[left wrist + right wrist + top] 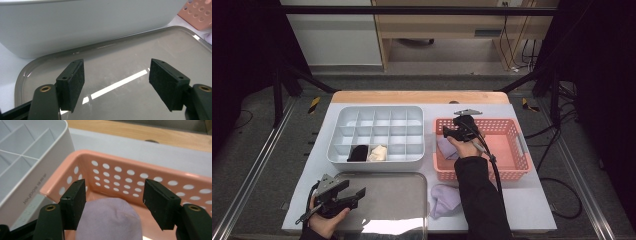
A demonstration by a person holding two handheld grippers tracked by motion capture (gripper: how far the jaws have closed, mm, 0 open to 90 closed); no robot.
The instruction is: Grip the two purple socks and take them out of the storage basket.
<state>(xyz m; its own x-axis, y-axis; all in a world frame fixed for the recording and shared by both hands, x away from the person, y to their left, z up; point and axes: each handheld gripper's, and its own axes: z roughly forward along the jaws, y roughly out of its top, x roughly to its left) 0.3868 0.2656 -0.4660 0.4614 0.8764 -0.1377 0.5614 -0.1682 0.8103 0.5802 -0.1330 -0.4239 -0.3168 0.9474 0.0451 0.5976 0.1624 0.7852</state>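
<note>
Lilac cloth [110, 220] lies in the pink basket [160, 173], between the right tongs' [113, 203] parted, untouching jaws. Left tongs [116, 83] gape wide above the grey tray [120, 55].

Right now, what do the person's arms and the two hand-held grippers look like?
Both are black. The left hand-held gripper and right hand-held gripper each carry a grey three-cornered plate, a trailing black cable, flat rectangular pads and brass-coloured screws. The right arm wears a black sleeve.

purple cloth [110, 220] cut off below, tray [412, 227] cropped at bottom
</note>
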